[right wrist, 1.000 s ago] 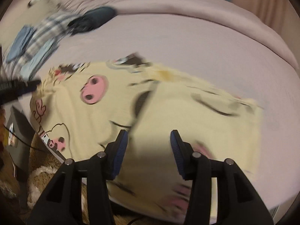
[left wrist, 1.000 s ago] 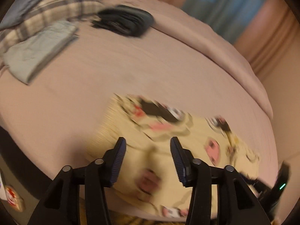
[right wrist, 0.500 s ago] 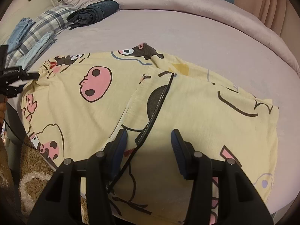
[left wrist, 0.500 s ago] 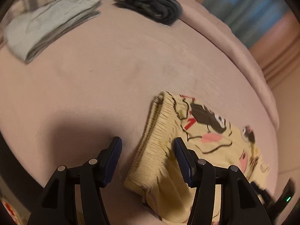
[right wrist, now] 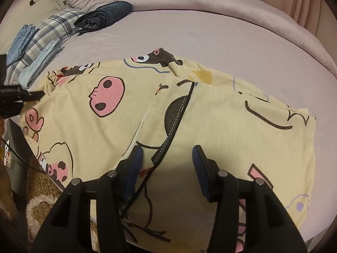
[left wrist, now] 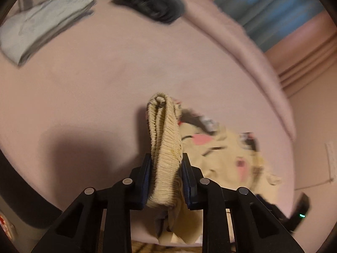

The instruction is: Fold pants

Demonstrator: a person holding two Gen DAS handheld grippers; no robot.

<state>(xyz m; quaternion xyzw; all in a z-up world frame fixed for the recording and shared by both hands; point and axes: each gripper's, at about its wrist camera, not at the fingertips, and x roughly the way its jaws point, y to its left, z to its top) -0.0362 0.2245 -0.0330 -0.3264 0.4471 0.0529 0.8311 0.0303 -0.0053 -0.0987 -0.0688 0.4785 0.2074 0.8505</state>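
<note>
A mauve bed [right wrist: 210, 42] carries the yellow cartoon-print pants [right wrist: 210, 126], spread flat with their long axis running sideways; the left gripper [left wrist: 166, 166] is closing on the ribbed elastic waistband [left wrist: 166, 130], bunched between its pads at the pants' left end; the right gripper [right wrist: 167, 160] hovers open above the soft, thin cotton, near the dark stitched seam.

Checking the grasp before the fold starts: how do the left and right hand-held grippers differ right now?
The left hand-held gripper has its jaws closing on the bunched elastic waistband; the right hand-held gripper stands open, gripping nothing. The left one lifts its cloth off the bed; the right one hovers over the flat yellow pants. Both have blue pads and point downward.
</note>
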